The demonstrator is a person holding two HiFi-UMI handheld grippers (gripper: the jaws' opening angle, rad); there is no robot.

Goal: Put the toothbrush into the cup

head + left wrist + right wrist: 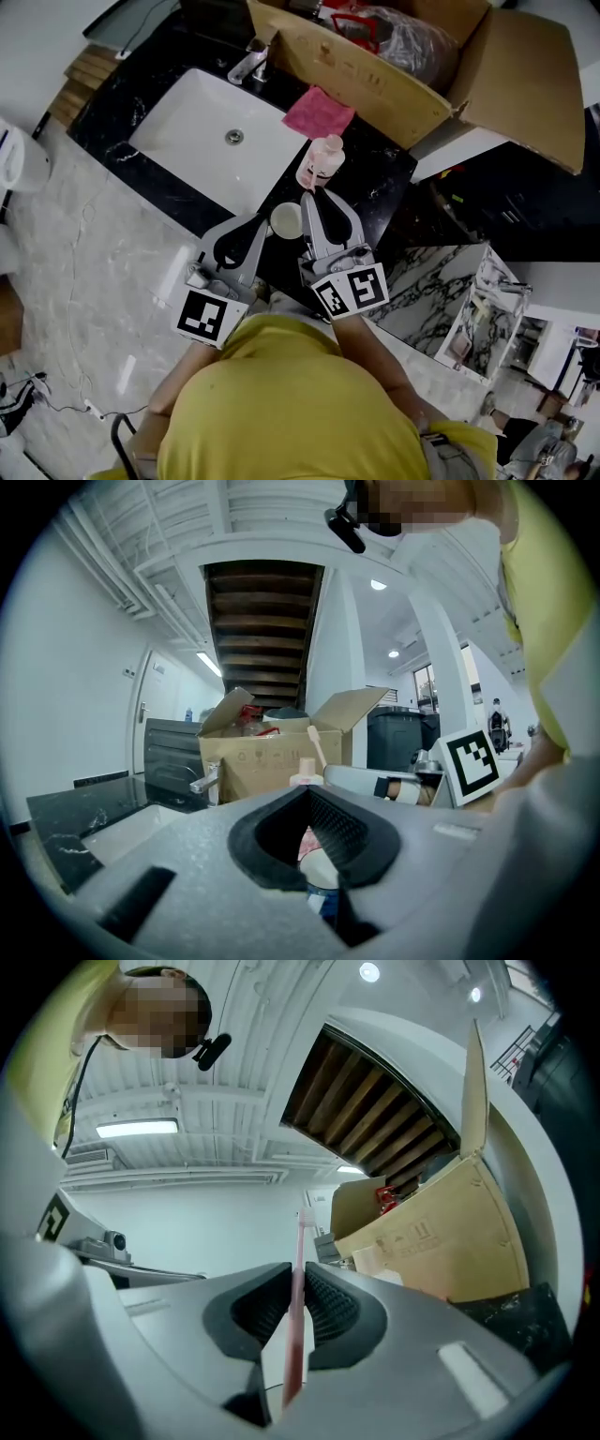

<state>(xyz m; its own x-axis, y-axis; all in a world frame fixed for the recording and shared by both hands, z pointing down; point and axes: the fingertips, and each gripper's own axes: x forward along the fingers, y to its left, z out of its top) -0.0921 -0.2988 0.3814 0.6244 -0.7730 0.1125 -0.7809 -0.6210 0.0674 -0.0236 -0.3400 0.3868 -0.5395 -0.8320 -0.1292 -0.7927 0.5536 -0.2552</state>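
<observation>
From my station I see a glossy black veined-stone counter (370, 183), a smooth white glazed sink (187, 141), a shiny metal tap (249, 64), a matt brown cardboard box (366, 80), a soft pink cloth (319, 112), a smooth white cup (286, 220), a translucent pink plastic toothbrush (297, 1326), and ribbed matt black pads (330, 1305) on the right gripper (296, 1274).

Sink (202, 141) is on the left of the table (380, 183), faucet (249, 64) behind it. Right of the sink: cup (286, 219) nearest, bottle (321, 161) behind it, cloth (319, 112) further back, cardboard box (366, 80) behind all 3.

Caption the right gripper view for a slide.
Right gripper shut on a pink toothbrush, bristle end up, cardboard box behind.
</observation>
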